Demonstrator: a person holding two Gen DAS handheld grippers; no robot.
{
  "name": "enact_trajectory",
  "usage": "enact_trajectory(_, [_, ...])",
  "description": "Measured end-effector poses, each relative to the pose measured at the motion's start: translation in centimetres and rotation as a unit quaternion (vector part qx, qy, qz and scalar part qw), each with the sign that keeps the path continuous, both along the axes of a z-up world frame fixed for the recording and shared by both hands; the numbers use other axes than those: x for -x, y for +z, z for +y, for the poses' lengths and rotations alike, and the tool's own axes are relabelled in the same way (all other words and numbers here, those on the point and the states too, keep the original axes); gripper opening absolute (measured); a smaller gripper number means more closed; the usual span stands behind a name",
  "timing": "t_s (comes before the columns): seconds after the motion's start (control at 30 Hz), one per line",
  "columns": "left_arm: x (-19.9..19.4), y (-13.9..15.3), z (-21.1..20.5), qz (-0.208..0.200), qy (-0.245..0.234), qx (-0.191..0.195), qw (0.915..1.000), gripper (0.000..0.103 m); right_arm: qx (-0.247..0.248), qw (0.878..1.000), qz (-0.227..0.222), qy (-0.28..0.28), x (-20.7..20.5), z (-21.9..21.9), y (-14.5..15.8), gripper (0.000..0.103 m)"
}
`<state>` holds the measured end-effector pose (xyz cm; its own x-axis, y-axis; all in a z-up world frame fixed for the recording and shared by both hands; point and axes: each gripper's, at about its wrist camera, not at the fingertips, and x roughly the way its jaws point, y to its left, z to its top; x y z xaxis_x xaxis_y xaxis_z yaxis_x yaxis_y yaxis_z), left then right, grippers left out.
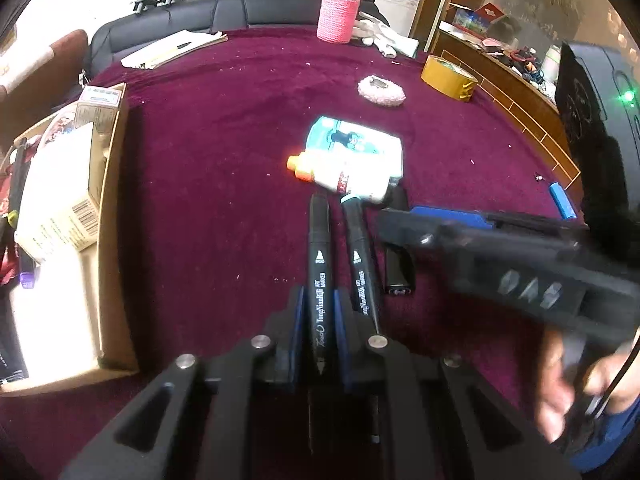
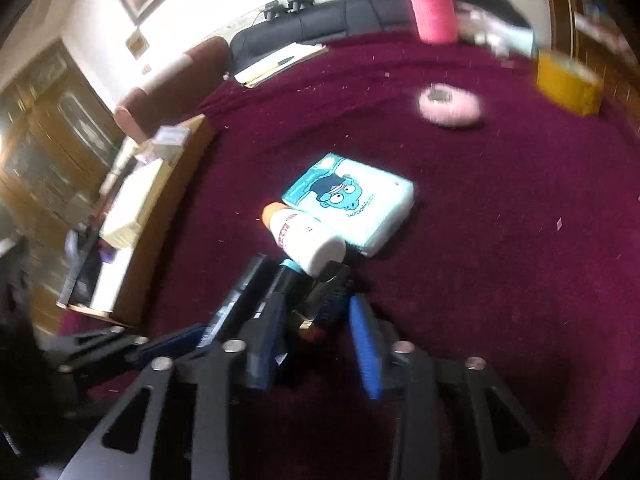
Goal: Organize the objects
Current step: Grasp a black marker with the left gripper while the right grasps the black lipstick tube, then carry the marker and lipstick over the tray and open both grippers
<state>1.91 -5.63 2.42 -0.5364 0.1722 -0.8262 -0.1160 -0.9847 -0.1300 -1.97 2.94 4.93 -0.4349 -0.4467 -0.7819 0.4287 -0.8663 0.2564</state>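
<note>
At the far left of the maroon tabletop (image 1: pixel 208 152) stands an open cardboard box (image 1: pixel 114 216) with a white carton (image 1: pixel 60 200) and other packages inside it. Toward the middle, the left gripper (image 1: pixel 319 320) has its blue pads clamped on a black art marker (image 1: pixel 319 264), which points away along the cloth. Just beside it on the right lies a second black marker (image 1: pixel 362 264) with a teal end, its far tip close to a white bottle (image 1: pixel 352 178) with an orange cap that lies on its side against a pale blue cartoon-printed packet (image 1: pixel 360 144). Further right, the right gripper (image 2: pixel 316 320) reaches in low over a third, short black marker (image 1: pixel 398 276); its jaws stand partly apart around the dark marker ends, and the blur hides whether the pads press on anything. At the back rest a pink woven holder (image 1: pixel 338 16), a fluffy pink ring (image 1: pixel 381 91) and a yellow tape roll (image 1: pixel 449 77).
</note>
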Motion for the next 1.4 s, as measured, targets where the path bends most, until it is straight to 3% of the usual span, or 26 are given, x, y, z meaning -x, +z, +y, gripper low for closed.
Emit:
enact_trajectory(0.27, [-0.2,-0.2,0.4,0.002,-0.001,0.012,0.9999,0.014,-0.052,0.999,0.011,0.013,0.4,2.1,0.5,0.039])
enact_trajectory(0.5, [-0.1,-0.3,1.2,0.013,0.000,0.034,0.9993,0.015,-0.092,0.995,0.037,0.028,-0.4,0.2,-0.1,0.049])
enact_trajectory(0.53, [-0.2,-0.3,1.3,0.016,-0.002,0.040,0.9991,0.015,-0.094,0.994,0.039,0.029,-0.4,0.2,-0.1,0.049])
enact_trajectory(0.6, [-0.2,-0.3,1.4,0.020,0.001,0.043,0.9989,0.014,-0.112,0.992,0.052,0.022,-0.5,0.3,-0.1,0.029])
enact_trajectory(0.63, [-0.3,-0.4,1.3,0.022,0.003,0.040,0.9989,0.014,-0.110,0.992,0.053,0.014,-0.4,0.6,0.0,0.019])
enact_trajectory(0.73, [-0.4,-0.3,0.8,0.026,0.008,0.022,0.9994,0.014,-0.060,0.997,0.046,0.010,-0.2,1.6,1.0,0.019])
enact_trajectory(0.87, [-0.6,0.1,0.0,0.027,0.018,-0.008,0.9994,0.014,-0.034,0.998,0.051,-0.007,0.1,2.4,1.6,0.019])
enact_trajectory(1.17, [-1.2,2.0,-0.3,0.052,0.024,-0.021,0.9981,0.014,0.002,0.998,0.057,-0.010,0.1,2.6,2.4,0.019])
enact_trajectory(1.4, [-2.2,3.7,-1.7,0.068,0.032,-0.047,0.9960,0.014,0.031,0.995,0.090,0.008,-0.8,2.1,3.6,0.019])
